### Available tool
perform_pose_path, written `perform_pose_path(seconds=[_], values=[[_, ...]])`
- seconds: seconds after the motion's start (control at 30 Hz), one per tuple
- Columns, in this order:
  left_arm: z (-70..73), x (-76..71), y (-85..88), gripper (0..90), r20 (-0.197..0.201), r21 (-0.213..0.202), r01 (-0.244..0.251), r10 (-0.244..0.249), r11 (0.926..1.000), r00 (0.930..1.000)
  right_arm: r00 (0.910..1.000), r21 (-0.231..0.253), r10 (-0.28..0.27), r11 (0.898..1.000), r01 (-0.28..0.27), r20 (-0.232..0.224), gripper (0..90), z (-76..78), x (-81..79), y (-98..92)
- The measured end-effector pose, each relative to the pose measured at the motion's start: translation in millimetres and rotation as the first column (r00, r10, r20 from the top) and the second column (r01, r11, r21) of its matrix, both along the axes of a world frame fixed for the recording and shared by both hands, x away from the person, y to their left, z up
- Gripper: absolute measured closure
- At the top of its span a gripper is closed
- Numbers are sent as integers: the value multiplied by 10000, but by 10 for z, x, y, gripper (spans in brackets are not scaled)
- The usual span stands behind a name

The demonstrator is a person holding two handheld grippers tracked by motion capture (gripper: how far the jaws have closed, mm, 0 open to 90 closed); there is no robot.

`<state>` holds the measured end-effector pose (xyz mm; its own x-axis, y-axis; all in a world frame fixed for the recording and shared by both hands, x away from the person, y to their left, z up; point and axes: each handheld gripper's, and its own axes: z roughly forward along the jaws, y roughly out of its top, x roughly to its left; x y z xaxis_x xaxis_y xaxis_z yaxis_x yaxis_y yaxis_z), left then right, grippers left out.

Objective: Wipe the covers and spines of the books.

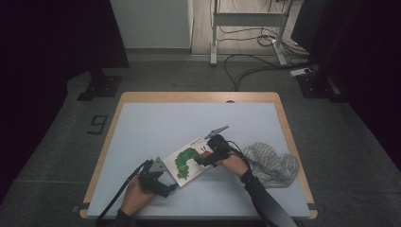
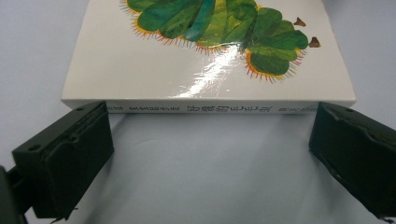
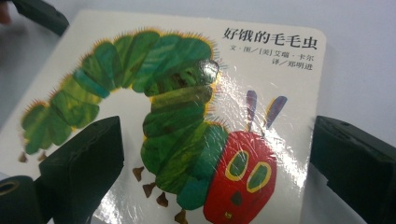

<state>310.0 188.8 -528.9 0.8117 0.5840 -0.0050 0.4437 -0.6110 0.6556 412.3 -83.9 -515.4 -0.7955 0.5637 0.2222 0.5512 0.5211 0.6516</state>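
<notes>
A striped grey cloth (image 1: 273, 163) lies bunched at the lower right of the high view, just beside the right gripper (image 1: 211, 152). The caterpillar book (image 1: 191, 158) lies flat at lower centre on the pale table mat (image 1: 156, 123). The left gripper (image 1: 161, 179) faces its spine, jaws spread wide. The left gripper view shows the spine lettering; the right gripper view shows the cover title, its jaws parted over the cover.
</notes>
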Motion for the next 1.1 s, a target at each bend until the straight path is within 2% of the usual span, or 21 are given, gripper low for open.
perform_pose_path(seconds=[0.17, 0.37, 0.43, 0.47, 0.53, 0.6, 0.77, 0.93, 1.1], values=[[0, 0, 0, 0, -12, -6, 5, -5, 10000, 10000, 9999, 357, -152, 9993, 151, 30, 43, 89, -14, -34], [1, 1, 2, 0, -4, 24, 29, -29, 10000, 10000, 9992, 643, -248, 9977, 228, 308, 58, 213, -86, -72], [1, 1, 1, 0, -4, 22, 24, -24, 10000, 10000, 9992, 739, -278, 9969, 258, 271, 62, 242, -114, -91], [1, 1, 1, 0, -6, 20, 25, -25, 10000, 10000, 9997, 847, -186, 9963, 171, 168, 101, 256, -129, -107], [1, 1, 1, 0, -4, 22, 26, -26, 10000, 10000, 10000, 1072, 18, 9942, -14, -37, 111, 263, -154, -121], [1, 1, 1, 0, -3, 21, 25, -25, 10000, 10000, 9998, 809, 79, 9967, -94, 183, 114, 275, -185, -120], [1, 1, 2, 0, -2, 23, 26, -26, 10000, 10000, 9987, 325, 441, 9985, -449, 244, 144, 293, -159, -117], [1, 0, 1, 0, -6, 21, 20, -20, 10000, 10000, 9944, -409, 963, 9947, -946, 433, 227, 292, -110, -104], [6, -14, 4, 0, -14, 63, -71, 71, 10000, 10000, 9940, -631, 1026, 9930, -1000, 382, 301, 316, -103, -132]])
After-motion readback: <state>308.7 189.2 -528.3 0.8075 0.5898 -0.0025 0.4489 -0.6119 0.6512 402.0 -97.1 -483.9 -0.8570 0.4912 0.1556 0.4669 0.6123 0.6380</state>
